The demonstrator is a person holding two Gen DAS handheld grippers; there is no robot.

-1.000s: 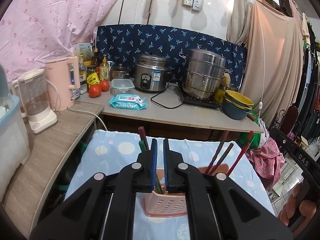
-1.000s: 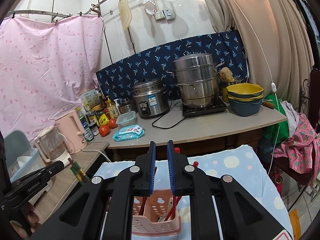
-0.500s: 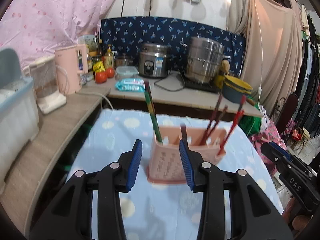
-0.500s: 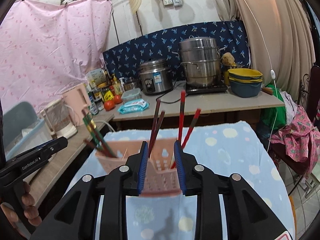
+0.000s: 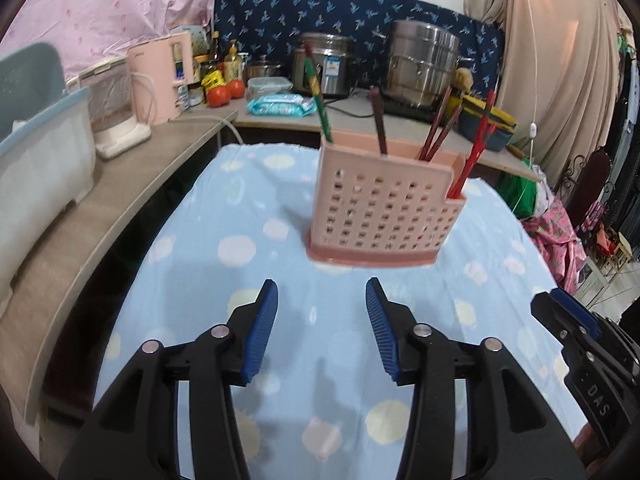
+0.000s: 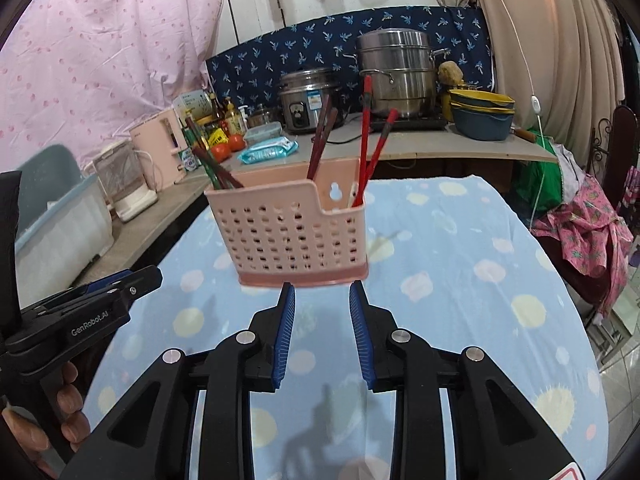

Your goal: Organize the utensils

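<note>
A pink perforated utensil holder [image 5: 380,208] [image 6: 296,232] stands upright on the blue dotted tablecloth [image 5: 240,248]. Chopsticks stick up from it: a green pair [image 5: 316,92] at the left end, a dark brown one [image 5: 378,120], a brown pair [image 5: 438,128] and a red pair [image 5: 478,136] [image 6: 366,136] at the right end. My left gripper [image 5: 321,284] hangs short of the holder, its jaws opening with nothing between them. My right gripper [image 6: 322,288] is open just in front of the holder's base, also with nothing between its fingers.
A wooden counter [image 5: 168,148] runs along the left and back with a pink kettle [image 5: 160,76], blender [image 5: 116,108], tomatoes [image 5: 224,94], rice cooker [image 5: 324,64] and steel steamer pot [image 5: 424,64]. A plastic bin [image 5: 40,160] sits at the left. Clothes and a chair crowd the right.
Both grippers went from shut above the holder to open, and drew back and down from it. The chopsticks stay standing in the holder.
</note>
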